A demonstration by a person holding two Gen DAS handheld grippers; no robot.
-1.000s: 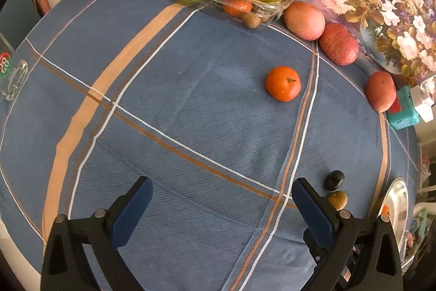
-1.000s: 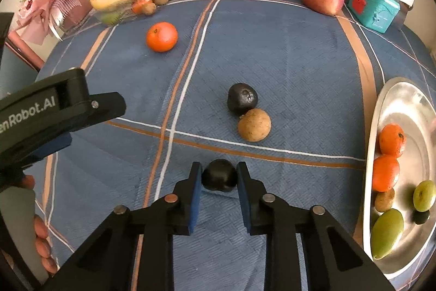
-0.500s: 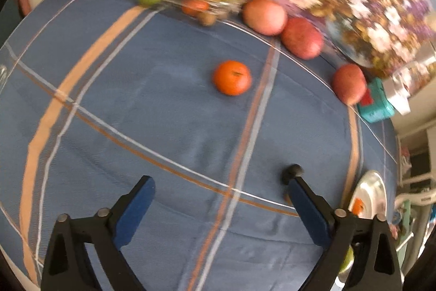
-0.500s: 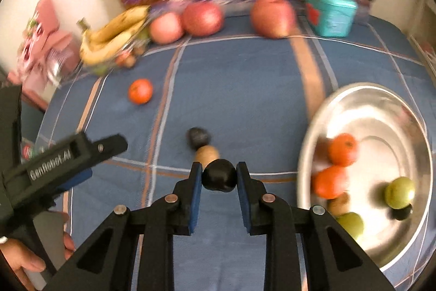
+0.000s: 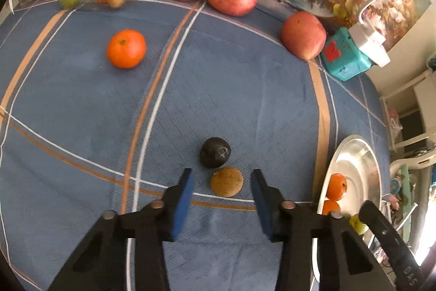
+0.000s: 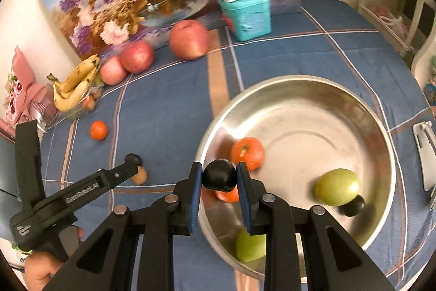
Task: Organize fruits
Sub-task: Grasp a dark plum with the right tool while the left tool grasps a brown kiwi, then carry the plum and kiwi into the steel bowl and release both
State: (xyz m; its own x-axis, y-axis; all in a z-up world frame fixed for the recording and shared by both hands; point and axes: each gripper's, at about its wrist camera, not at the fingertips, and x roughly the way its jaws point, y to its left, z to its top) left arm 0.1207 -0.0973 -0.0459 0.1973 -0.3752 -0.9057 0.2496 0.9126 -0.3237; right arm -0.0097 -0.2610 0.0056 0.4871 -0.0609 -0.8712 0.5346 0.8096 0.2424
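While the right tool is clenching a small round black fruit over the shiny steel bowl for dropping, the left tool is gaping, straddling a round brown fruit on the surface.

My right gripper is clamped, blue pads pressed on both sides of a small dark fruit, held above table level. My left gripper hangs low and tilted forward, jaws parted wide, nothing between them. My left hand wraps its handle, fingers partly visible in the right wrist view.
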